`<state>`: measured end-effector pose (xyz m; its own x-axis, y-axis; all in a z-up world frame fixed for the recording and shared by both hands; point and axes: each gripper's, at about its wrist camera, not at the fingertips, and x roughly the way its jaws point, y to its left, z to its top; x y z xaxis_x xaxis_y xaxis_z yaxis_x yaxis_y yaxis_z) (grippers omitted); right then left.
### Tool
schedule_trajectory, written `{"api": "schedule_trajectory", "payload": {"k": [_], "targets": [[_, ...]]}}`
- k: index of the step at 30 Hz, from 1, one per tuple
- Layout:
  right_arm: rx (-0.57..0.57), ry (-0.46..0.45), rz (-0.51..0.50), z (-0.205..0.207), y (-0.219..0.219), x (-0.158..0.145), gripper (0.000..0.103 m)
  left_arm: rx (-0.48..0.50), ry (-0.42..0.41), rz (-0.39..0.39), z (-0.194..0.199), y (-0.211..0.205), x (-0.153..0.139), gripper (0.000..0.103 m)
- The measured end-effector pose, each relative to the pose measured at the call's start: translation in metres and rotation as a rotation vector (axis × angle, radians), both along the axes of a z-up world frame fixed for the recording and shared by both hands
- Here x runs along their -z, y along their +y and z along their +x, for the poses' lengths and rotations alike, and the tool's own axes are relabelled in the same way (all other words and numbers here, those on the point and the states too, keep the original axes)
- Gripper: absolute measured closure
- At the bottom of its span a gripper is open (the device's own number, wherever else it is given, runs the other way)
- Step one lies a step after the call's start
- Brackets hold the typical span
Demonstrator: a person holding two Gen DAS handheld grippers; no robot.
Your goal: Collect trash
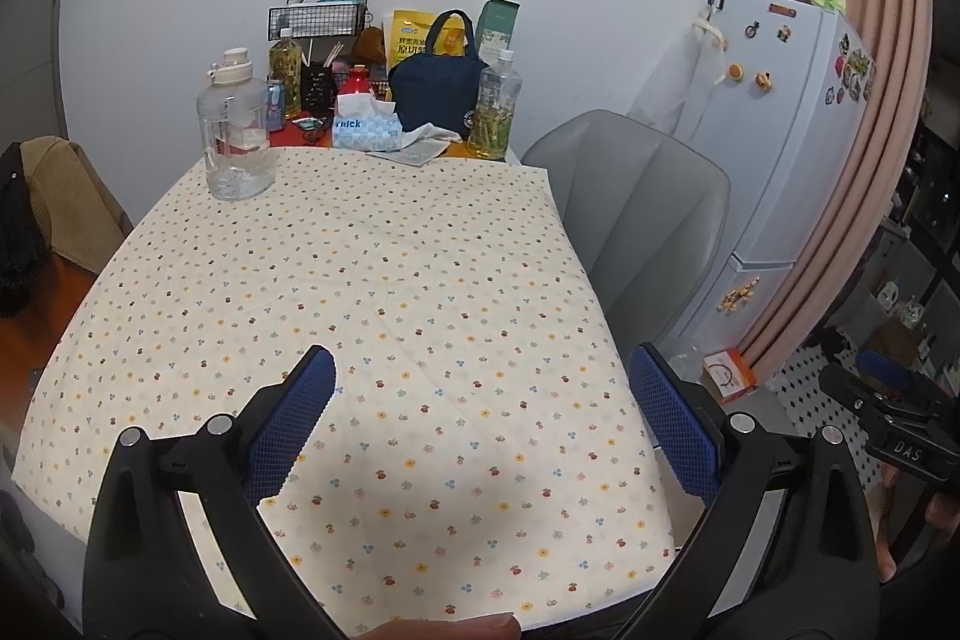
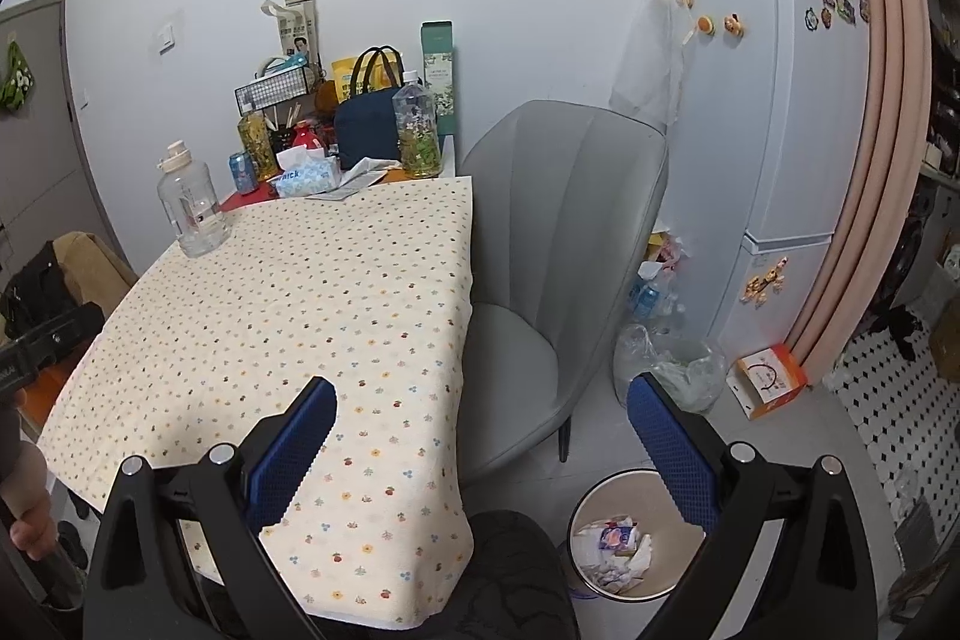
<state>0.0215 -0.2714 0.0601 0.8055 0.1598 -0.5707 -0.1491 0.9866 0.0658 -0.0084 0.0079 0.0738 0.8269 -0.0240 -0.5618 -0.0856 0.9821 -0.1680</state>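
Note:
My left gripper (image 1: pixel 480 352) is open and holds nothing, hovering over the near half of the table with the flower-print cloth (image 1: pixel 360 280). My right gripper (image 2: pixel 480 382) is also open with nothing in it, over the table's right front corner. Below its right finger a round bin (image 2: pixel 618 496) stands on the floor, with crumpled paper and wrappers (image 2: pixel 618 544) inside. At the table's far end lie a crumpled white tissue (image 1: pixel 429 133), a blue can (image 1: pixel 276 103) and a tea bottle (image 1: pixel 495 106).
A clear water jug (image 1: pixel 237 130), a tissue box (image 1: pixel 366 130) and a navy bag (image 1: pixel 438 88) crowd the far end. A grey chair (image 2: pixel 558 232) stands right of the table. Beyond it are a fridge (image 2: pixel 780 100), a clear plastic bag (image 2: pixel 672 364) and an orange box (image 2: pixel 771 379).

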Motion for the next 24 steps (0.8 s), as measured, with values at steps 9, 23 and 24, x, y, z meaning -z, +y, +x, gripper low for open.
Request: {"api": "schedule_trajectory", "payload": {"k": [9, 23, 24], "targets": [[-0.002, 0.004, 0.001, 0.0008, 0.0012, 0.0018, 0.008, -0.009, 0.004, -0.006, -0.0005, 0.004, 0.0034, 0.006], [-0.002, 0.021, 0.006, 0.0045, 0.0006, 0.0064, 0.008, 0.002, 0.017, -0.006, 0.0023, 0.0018, 0.0084, 0.006], [-0.001, 0.023, 0.005, 0.0049, 0.0008, 0.0069, 0.008, 0.003, 0.018, -0.006, 0.0026, 0.0017, 0.0086, 0.006]]}}
